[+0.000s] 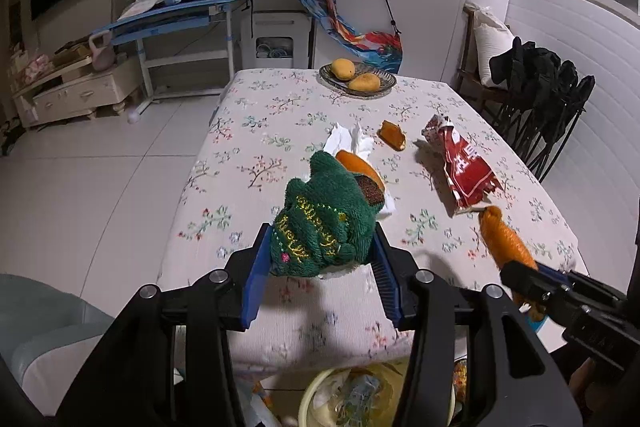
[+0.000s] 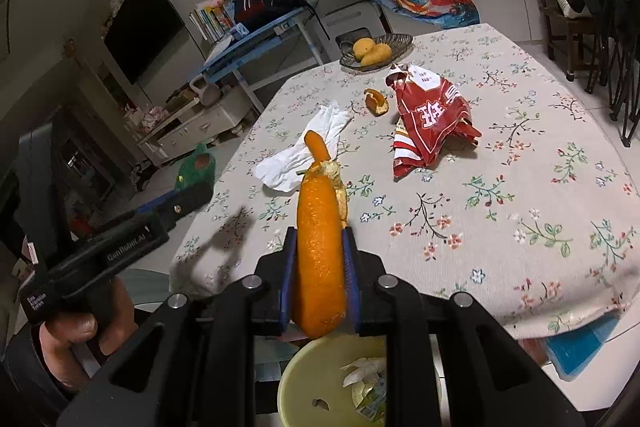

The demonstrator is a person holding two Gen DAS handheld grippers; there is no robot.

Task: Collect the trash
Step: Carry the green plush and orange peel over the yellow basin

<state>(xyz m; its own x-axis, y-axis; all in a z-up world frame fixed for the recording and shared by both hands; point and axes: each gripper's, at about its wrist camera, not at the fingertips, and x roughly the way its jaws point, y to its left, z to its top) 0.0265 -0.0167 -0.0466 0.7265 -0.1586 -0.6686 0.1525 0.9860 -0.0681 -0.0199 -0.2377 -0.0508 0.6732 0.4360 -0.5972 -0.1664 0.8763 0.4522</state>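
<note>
The job is sitting somewhere in its middle, judging by the table: the right gripper point(image 2: 318, 279) is pinching a long strip of orange peel point(image 2: 320, 247) between its blue fingers, holding it out past the near table edge and above the yellow bin point(image 2: 292, 383), which is already holding a few crumpled scraps of paper and wrapper. The left gripper point(image 1: 318, 259) is clamping a green cloth point(image 1: 320, 227), fuzzy terry with gold stitched lettering, bunched into a soft lump over the near part of the table point(image 1: 248, 131). Still lying on the flowered tablecloth are a white tissue point(image 2: 304, 151), thin and creased, a second curl of peel point(image 2: 316, 147) resting on it, a smaller peel piece point(image 2: 376, 101) farther back, and a red snack bag point(image 2: 430, 123), glossy, crinkled and torn open (its white label is facing up). So four bits look left to gather. The pinched peel is waxy and pebbled outside, pale and pithy along its ragged edge. The woven dish of mangoes point(image 1: 358, 77) at the far end is probably not trash.
</note>
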